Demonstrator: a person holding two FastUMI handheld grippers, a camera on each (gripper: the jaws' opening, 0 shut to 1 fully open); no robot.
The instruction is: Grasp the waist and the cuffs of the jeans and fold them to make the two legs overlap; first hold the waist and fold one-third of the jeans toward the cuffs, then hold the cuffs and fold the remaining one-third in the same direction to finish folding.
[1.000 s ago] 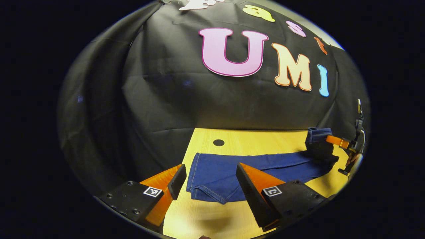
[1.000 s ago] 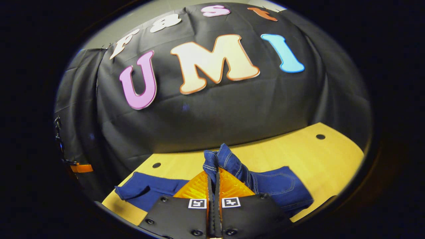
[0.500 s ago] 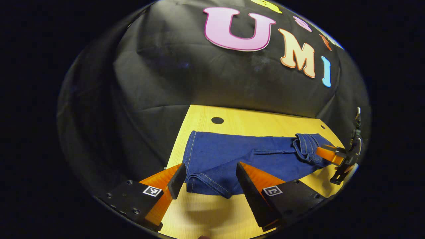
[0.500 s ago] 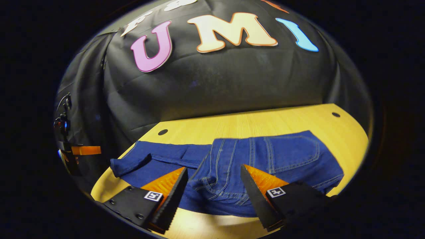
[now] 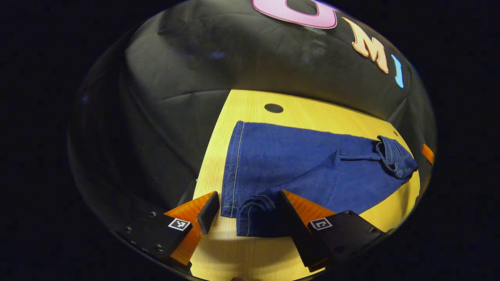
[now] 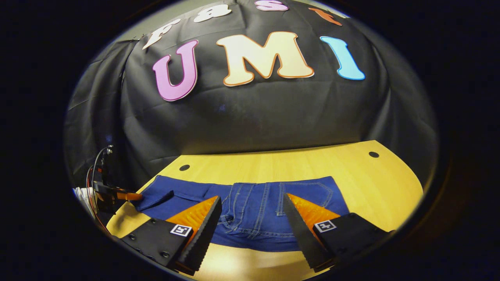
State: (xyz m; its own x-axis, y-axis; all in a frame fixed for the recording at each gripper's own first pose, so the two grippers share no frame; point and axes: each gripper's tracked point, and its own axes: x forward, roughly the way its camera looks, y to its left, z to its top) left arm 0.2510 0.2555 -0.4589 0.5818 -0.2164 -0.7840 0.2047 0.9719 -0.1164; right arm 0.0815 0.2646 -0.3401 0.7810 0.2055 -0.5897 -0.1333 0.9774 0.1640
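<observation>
The jeans (image 5: 304, 168) are soft and floppy, so each wide-open tool (image 5: 246, 207) should pinch thick cuffs (image 5: 252, 212).

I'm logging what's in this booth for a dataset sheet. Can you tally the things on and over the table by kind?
Jeans: 1
Table: 1
Holes in the table top: 2
Grippers, left gripper and right gripper, both open over the jeans: 2
Total: 6
</observation>
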